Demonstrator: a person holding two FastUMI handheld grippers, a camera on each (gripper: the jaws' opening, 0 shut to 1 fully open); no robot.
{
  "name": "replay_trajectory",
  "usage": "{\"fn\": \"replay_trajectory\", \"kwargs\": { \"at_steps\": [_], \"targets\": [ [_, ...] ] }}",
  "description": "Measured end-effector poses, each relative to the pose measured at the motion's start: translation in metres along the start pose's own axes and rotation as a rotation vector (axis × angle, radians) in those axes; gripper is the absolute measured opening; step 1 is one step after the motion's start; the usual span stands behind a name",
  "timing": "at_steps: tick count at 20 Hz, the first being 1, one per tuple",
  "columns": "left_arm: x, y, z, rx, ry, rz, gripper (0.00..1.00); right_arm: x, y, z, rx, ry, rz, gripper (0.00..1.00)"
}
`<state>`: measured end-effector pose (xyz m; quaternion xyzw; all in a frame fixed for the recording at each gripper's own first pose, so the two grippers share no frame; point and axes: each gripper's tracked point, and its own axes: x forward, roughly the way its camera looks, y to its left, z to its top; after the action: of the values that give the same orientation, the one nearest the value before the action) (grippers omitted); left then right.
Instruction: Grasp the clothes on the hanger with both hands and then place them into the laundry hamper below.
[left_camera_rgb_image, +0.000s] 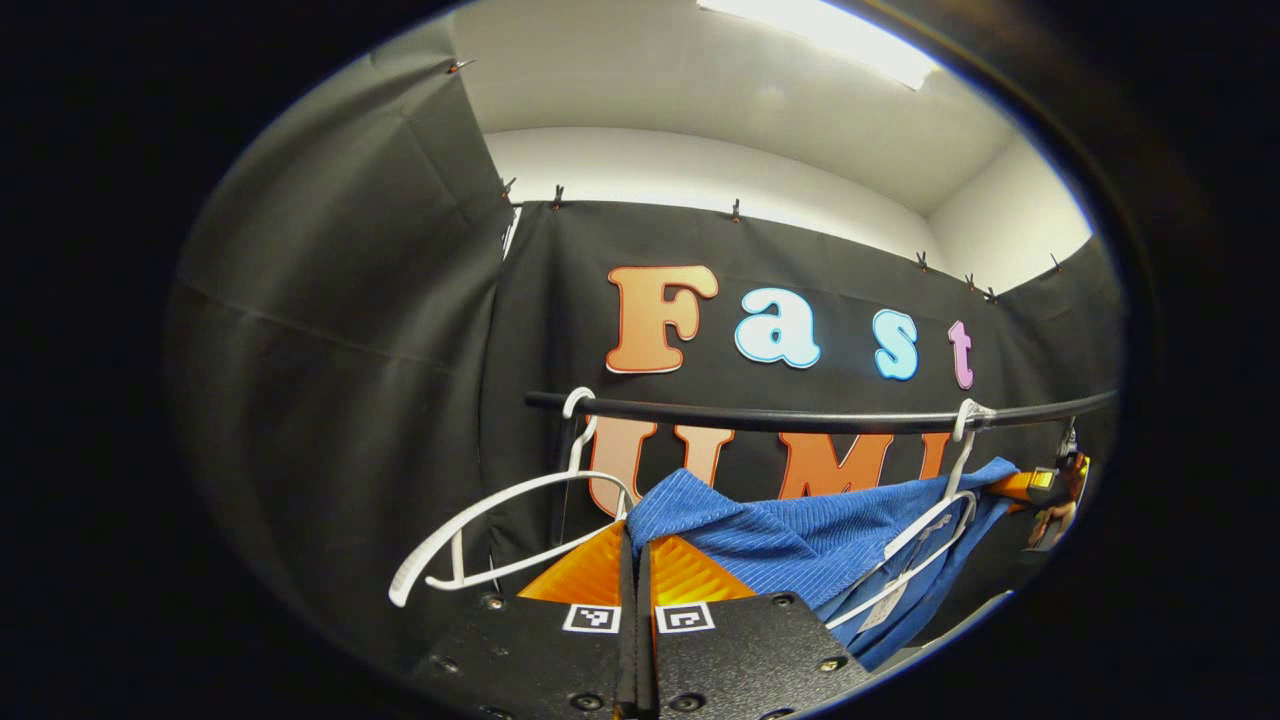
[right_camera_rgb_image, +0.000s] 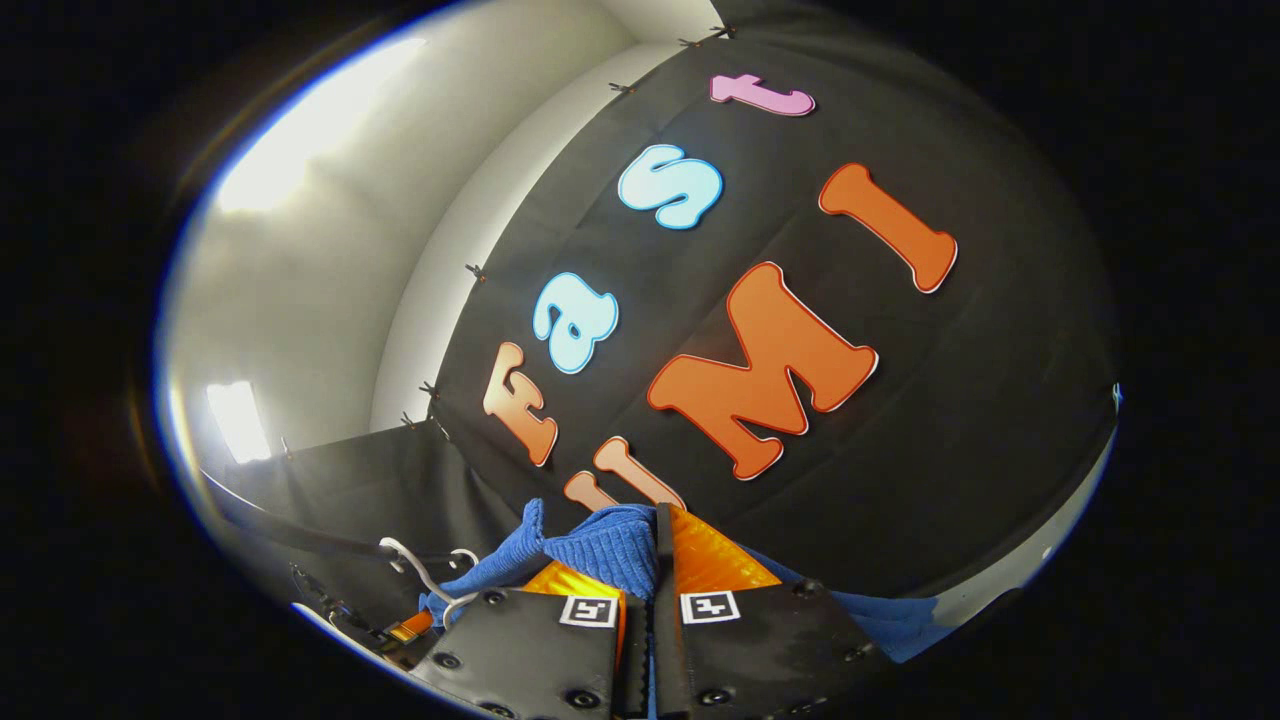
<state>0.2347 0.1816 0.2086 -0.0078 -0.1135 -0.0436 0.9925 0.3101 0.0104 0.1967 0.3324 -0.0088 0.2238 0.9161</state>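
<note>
A blue ribbed garment (left_camera_rgb_image: 800, 540) stretches just below the black rail (left_camera_rgb_image: 800, 418) between both grippers. My left gripper (left_camera_rgb_image: 636, 535) is shut, pinching the garment's left corner at its fingertips. The cloth runs right to the other gripper (left_camera_rgb_image: 1045, 488), held by a hand at the far end. A white hanger (left_camera_rgb_image: 925, 545) with its hook on the rail lies against the cloth's right part. In the right gripper view, my right gripper (right_camera_rgb_image: 655, 545) is shut on a bunched fold of the blue garment (right_camera_rgb_image: 600, 550), which drapes over one finger.
A bare white hanger (left_camera_rgb_image: 480, 525) hangs from the rail at the left, tilted, close beside my left gripper. In the right gripper view the rail (right_camera_rgb_image: 290, 535) and a white hanger hook (right_camera_rgb_image: 415, 570) sit at the lower left. The black cloth wall stands close behind.
</note>
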Motion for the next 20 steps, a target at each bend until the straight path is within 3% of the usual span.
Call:
{"fn": "replay_trajectory", "kwargs": {
  "at_steps": [4,10,20],
  "targets": [
    [0.012,-0.003,-0.013,0.003,0.019,-0.015,0.0,0.009,-0.023,-0.003,0.002,0.008,-0.052,0.1],
    [0.021,0.003,-0.06,-0.078,0.129,-0.003,0.0,0.027,-0.064,-0.031,0.003,0.055,-0.172,0.1],
    [-0.017,0.011,-0.105,-0.142,0.23,0.023,0.0,-0.002,-0.092,-0.078,-0.003,0.134,-0.244,0.1]
  ]
}}
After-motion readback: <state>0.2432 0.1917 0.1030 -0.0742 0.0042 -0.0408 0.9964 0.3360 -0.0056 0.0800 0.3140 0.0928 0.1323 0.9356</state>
